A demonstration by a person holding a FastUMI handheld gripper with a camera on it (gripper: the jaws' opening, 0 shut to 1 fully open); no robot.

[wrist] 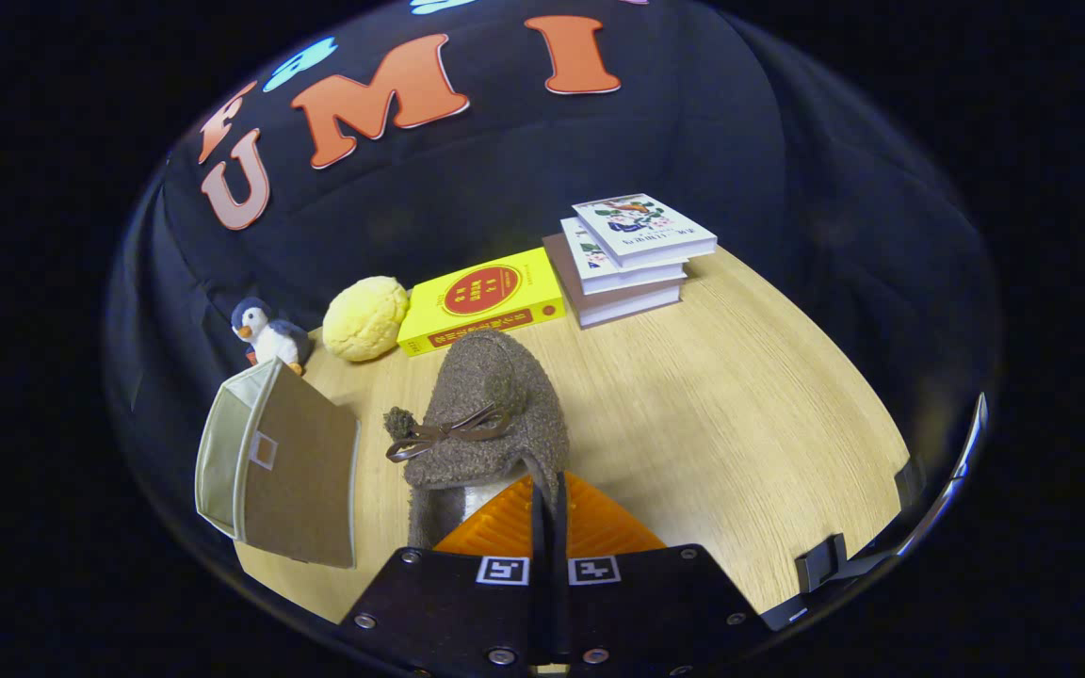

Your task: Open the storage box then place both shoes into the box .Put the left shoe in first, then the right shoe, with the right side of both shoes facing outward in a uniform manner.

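Gripper [547,490], bottom centre of frame: fingers drawn close together, pinching the heel rim of a brown fuzzy shoe [491,424] between them. Clenched on the shoe. The shoe hung or stood toe-away from the fingers, just ahead of them in the middle of the frame; a thin brown bow sat across its upper, with a small pompom at the bow's left end. Pale lining showed at the opening beside the left finger.

Lower left of frame, left of the shoe: storage box [269,461], pale fabric sides, its brown flap lid standing open toward the shoe.

All of this was over a light wooden table [740,424].

Upper left, past the box: a small penguin plush [267,334], then a yellow round bun-like toy [365,317]. Beyond the shoe, upper centre: a yellow book [484,299] lying flat, and right of it a stack of books [632,254].
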